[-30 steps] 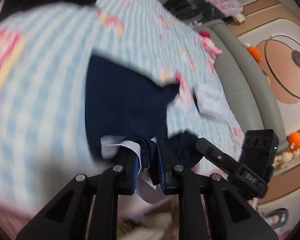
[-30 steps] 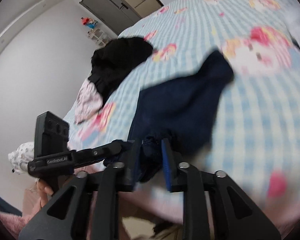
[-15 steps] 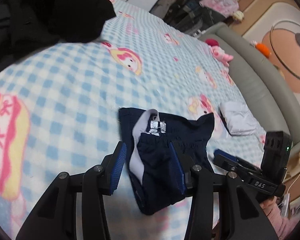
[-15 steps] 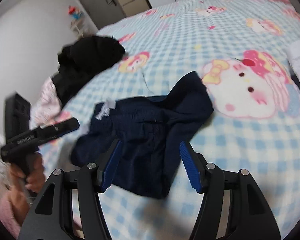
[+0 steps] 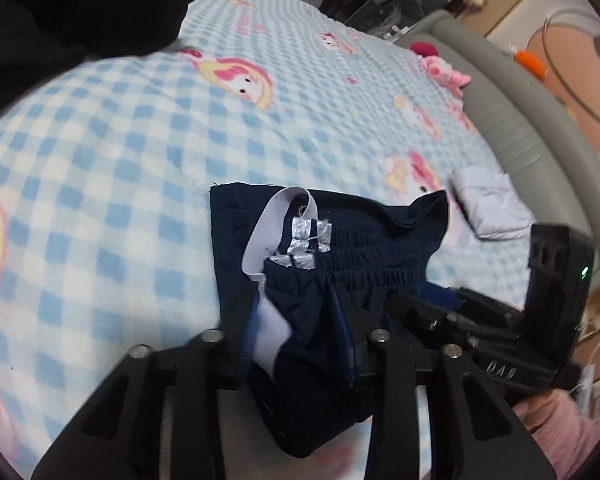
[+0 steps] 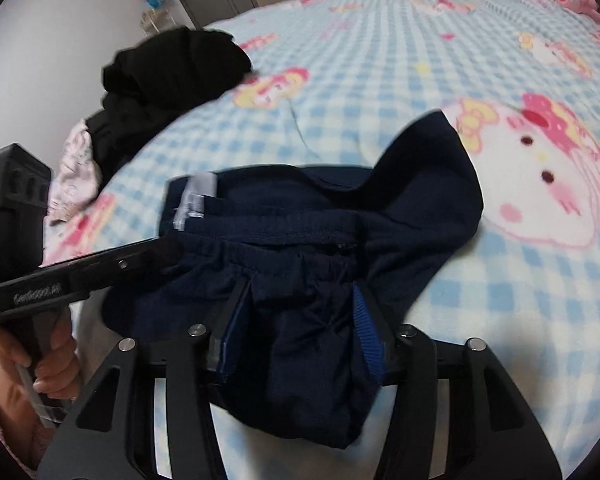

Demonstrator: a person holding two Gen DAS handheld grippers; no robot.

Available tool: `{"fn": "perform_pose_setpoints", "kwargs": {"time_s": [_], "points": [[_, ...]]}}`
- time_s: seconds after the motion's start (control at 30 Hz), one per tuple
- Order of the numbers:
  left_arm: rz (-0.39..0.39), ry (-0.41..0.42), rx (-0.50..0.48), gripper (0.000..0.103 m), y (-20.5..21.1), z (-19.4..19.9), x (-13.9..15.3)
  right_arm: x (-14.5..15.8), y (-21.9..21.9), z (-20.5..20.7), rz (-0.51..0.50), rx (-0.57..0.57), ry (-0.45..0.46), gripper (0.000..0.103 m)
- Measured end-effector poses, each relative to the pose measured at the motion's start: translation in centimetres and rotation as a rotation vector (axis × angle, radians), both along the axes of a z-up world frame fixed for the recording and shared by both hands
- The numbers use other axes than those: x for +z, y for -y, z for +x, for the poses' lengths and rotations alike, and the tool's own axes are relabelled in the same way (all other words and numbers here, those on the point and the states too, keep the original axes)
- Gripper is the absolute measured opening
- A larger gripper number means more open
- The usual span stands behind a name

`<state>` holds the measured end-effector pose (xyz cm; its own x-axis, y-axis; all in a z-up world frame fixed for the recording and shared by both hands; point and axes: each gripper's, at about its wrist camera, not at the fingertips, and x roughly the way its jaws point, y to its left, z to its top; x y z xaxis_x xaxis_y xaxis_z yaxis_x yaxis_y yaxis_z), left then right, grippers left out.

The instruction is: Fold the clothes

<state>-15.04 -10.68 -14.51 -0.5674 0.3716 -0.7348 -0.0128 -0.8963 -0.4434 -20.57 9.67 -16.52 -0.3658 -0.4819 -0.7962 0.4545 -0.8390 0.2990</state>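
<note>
Navy shorts (image 5: 340, 240) with a grey waistband loop lie crumpled on the blue checked bed cover (image 5: 120, 160). They also show in the right wrist view (image 6: 320, 232). My left gripper (image 5: 296, 320) is open, its fingers on either side of the near waistband fabric. My right gripper (image 6: 300, 316) is open too, its blue-padded fingers straddling a bunch of the shorts' near edge. Each gripper shows in the other's view, close beside it.
A pile of black clothes (image 6: 172, 72) lies at the far left of the bed, with a pink garment (image 6: 76, 176) beside it. A folded white item (image 5: 488, 208) lies to the right. A grey padded bed rail (image 5: 520, 120) runs along the right.
Both grippers held the shorts shut a second ago, then opened and let them drop on the bed. Now both open grippers sit lower and closer over the waistband.
</note>
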Motion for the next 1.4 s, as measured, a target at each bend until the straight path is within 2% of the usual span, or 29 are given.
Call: {"fn": "perform_pose_setpoints", "kwargs": {"time_s": [0.07, 0.1, 0.2, 0.27, 0.33, 0.37, 0.4, 0.43, 0.47, 0.5, 0.53, 0.6, 0.63, 0.7, 0.8, 0.83, 0.87, 0.9, 0.97, 1.03, 1.07, 1.1, 1.17, 1.2, 1.23, 1.33, 1.4], "points": [[-0.046, -0.047, -0.012, 0.011, -0.7, 0.2, 1.5, 1.0, -0.2, 0.4, -0.029, 0.008, -0.032, 0.020], [-0.061, -0.084, -0.014, 0.011, -0.9, 0.2, 2.5, 2.1, -0.2, 0.9, -0.042, 0.017, -0.070, 0.016], [-0.081, -0.152, 0.001, 0.011, -0.9, -0.6, 4.4, 4.8, 0.1, 1.5, -0.057, 0.025, -0.163, 0.014], [-0.054, -0.116, 0.011, 0.016, -0.4, -2.2, 3.6, 5.8, 0.2, 1.0, -0.058, 0.005, -0.207, 0.014], [-0.011, -0.029, 0.024, 0.020, 0.4, -3.9, 1.5, 4.5, 0.8, -0.7, -0.012, -0.005, -0.183, 0.020], [0.009, 0.001, 0.037, 0.025, 0.7, -4.4, 0.7, 3.8, 1.2, -1.5, 0.011, -0.010, -0.171, 0.034], [0.030, 0.020, 0.055, 0.029, 1.1, -4.4, -0.1, 3.1, 1.4, -2.3, 0.035, -0.016, -0.157, 0.042], [0.047, 0.024, 0.070, 0.032, 1.5, -4.3, -0.3, 1.9, 1.4, -2.9, 0.066, -0.027, -0.116, 0.042], [0.062, 0.016, 0.081, 0.038, 1.9, -4.0, -0.2, 0.7, 1.4, -3.5, 0.092, -0.038, -0.074, 0.042], [0.066, 0.010, 0.097, 0.043, 2.5, -3.5, 0.1, 0.2, 0.8, -3.7, 0.067, -0.057, -0.032, 0.043], [0.060, 0.004, 0.117, 0.046, 3.1, -2.7, 0.5, 0.4, -0.4, -3.4, -0.005, -0.086, -0.017, 0.045], [0.058, 0.001, 0.158, 0.057, 4.4, -0.8, 1.2, 1.1, -2.7, -1.8, -0.101, -0.172, -0.012, 0.064], [0.081, 0.023, 0.163, 0.058, 4.8, 0.1, 0.9, 1.4, -3.9, -0.7, -0.144, -0.227, -0.007, 0.067], [0.148, 0.086, 0.143, 0.058, 5.3, 1.1, -0.1, 1.3, -6.2, 1.4, -0.217, -0.314, 0.015, 0.071], [0.205, 0.098, 0.119, 0.056, 4.4, 2.3, -0.6, 0.0, -7.8, 3.6, -0.222, -0.342, 0.049, 0.070], [0.209, 0.091, 0.113, 0.056, 3.9, 2.6, -0.5, -0.3, -8.0, 3.9, -0.220, -0.336, 0.052, 0.070], [0.202, 0.085, 0.102, 0.051, 3.3, 2.8, -0.4, 0.0, -7.7, 3.7, -0.214, -0.317, 0.046, 0.071], [0.186, 0.083, 0.072, 0.032, 2.4, 2.7, -0.4, 0.3, -7.4, 3.5, -0.208, -0.298, 0.041, 0.071], [0.155, 0.088, 0.036, 0.029, 1.5, 2.4, -0.5, 0.7, -6.5, 3.1, -0.218, -0.244, 0.040, 0.071], [0.148, 0.098, 0.045, 0.029, 1.3, 2.2, -0.9, 0.4, -5.2, 2.6, -0.206, -0.180, 0.047, 0.071], [0.139, 0.101, 0.055, 0.018, 1.3, 2.1, -1.0, -0.2, -4.6, 2.6, -0.175, -0.165, 0.046, 0.057], [0.129, 0.105, 0.065, 0.013, 1.3, 1.9, -1.2, -0.8, -4.1, 2.5, -0.144, -0.151, 0.044, 0.036], [0.100, 0.075, 0.077, 0.011, 1.3, 2.4, -0.2, -1.0, -3.7, 2.3, -0.087, -0.146, 0.039, 0.026], [0.082, 0.043, 0.069, 0.011, 1.3, 3.0, 0.8, -0.2, -4.1, 2.7, -0.106, -0.151, 0.033, 0.020], [0.069, 0.009, 0.050, 0.011, 1.3, 3.9, 2.0, 0.7, -4.4, 3.1, -0.126, -0.156, 0.026, 0.019], [0.097, -0.025, 0.012, 0.011, 1.0, 6.5, 3.3, 3.5, -5.1, 5.0, -0.146, -0.136, -0.011, 0.015], [0.120, 0.015, 0.010, 0.011, 1.0, 8.2, 2.6, 4.8, -5.5, 6.7, -0.142, -0.112, -0.029, 0.015]]}}
